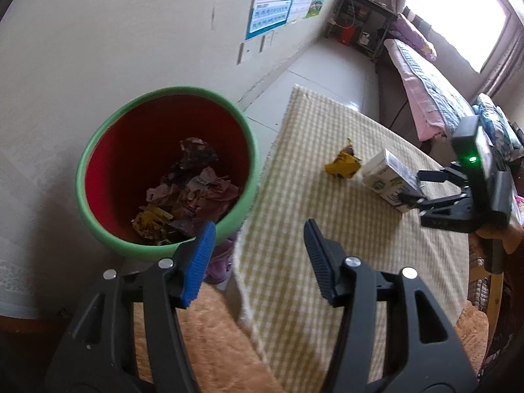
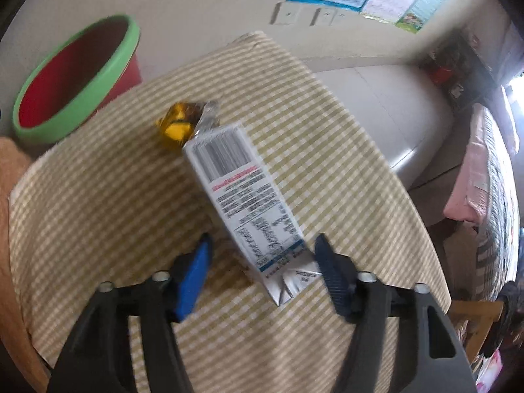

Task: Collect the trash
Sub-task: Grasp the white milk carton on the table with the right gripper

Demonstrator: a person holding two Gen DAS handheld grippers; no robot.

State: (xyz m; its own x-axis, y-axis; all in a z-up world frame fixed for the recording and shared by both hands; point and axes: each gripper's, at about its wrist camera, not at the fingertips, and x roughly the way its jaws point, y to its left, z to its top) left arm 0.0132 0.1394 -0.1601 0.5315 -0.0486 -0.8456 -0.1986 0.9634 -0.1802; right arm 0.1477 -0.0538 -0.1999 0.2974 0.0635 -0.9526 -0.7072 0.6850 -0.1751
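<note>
The white printed drink carton (image 2: 244,199) lies on the checked-cloth bench (image 2: 98,203), the crumpled yellow wrapper (image 2: 178,124) at its eleven o'clock. Right gripper (image 2: 262,262) apart, straddling its near end; left gripper (image 1: 260,245) apart, empty. Light, crushable: pinch the flat sides.

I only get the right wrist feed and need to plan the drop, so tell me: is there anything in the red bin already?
Observer: Yes. The left wrist view looks down into the bin; crumpled paper and wrappers cover its bottom.
Operator: Where is the left gripper?
Observer: The left gripper is open and empty, its fingers over the near rim of the bin and the edge of the checked tablecloth.
Operator: Is my right gripper at the carton?
Observer: From the left wrist view, the right gripper has its fingertips at one end of the carton. Whether the pads press on it I cannot tell.
Operator: Anything else left on the table?
Observer: Only the yellow wrapper, lying beside the carton.
</note>
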